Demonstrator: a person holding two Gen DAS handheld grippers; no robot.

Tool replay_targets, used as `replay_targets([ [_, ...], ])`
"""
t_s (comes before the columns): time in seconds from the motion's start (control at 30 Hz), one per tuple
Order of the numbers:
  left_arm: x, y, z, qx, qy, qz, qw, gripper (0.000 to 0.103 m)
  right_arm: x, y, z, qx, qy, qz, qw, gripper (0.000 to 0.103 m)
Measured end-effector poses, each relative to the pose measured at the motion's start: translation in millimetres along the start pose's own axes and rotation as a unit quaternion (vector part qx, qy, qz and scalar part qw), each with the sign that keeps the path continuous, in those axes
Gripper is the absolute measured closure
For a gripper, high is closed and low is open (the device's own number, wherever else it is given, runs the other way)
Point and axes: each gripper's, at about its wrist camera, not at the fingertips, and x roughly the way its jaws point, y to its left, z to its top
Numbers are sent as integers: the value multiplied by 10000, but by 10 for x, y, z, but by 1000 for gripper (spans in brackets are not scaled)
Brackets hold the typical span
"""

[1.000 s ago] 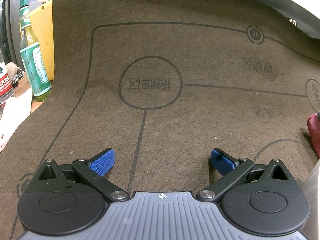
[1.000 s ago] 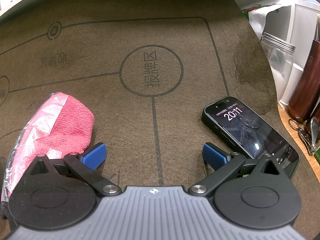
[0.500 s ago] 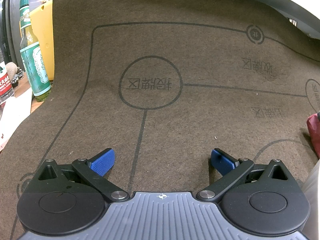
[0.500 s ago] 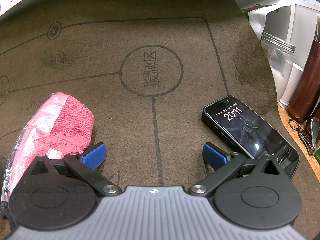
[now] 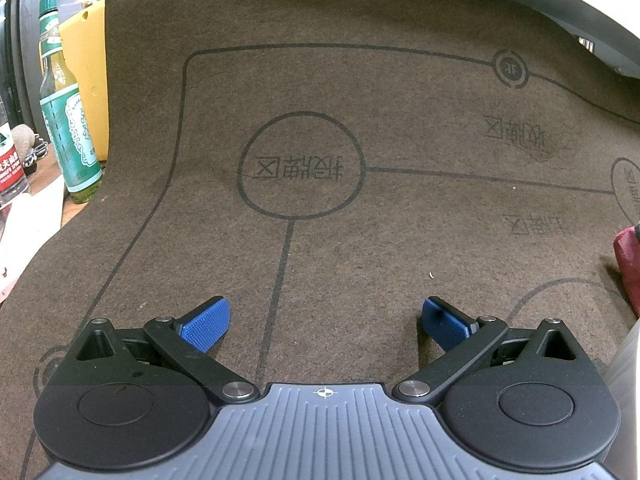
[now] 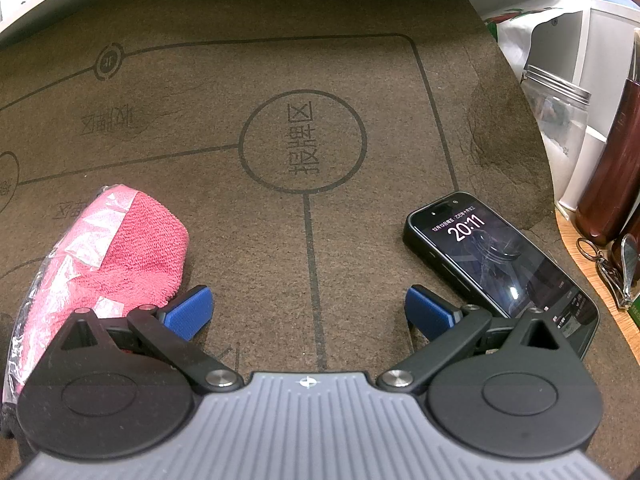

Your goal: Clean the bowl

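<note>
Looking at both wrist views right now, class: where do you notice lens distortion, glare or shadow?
Left wrist view: the mat edges bow from fisheye distortion; the right finger casts a shadow. Right wrist view: the phone screen shows reflections, the cloth's plastic wrap glints.

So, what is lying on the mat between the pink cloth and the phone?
In the right wrist view, only bare mat and the open right gripper lie between the pink cloth and the phone.
</note>
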Motion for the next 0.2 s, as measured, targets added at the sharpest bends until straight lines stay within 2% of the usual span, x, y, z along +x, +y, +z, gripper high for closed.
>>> replay_targets([
  [0.2, -43, -13, -32, -53, 0, 62, 10000, 0, 3, -3, 4, -2, 1, 5, 10000, 0],
])
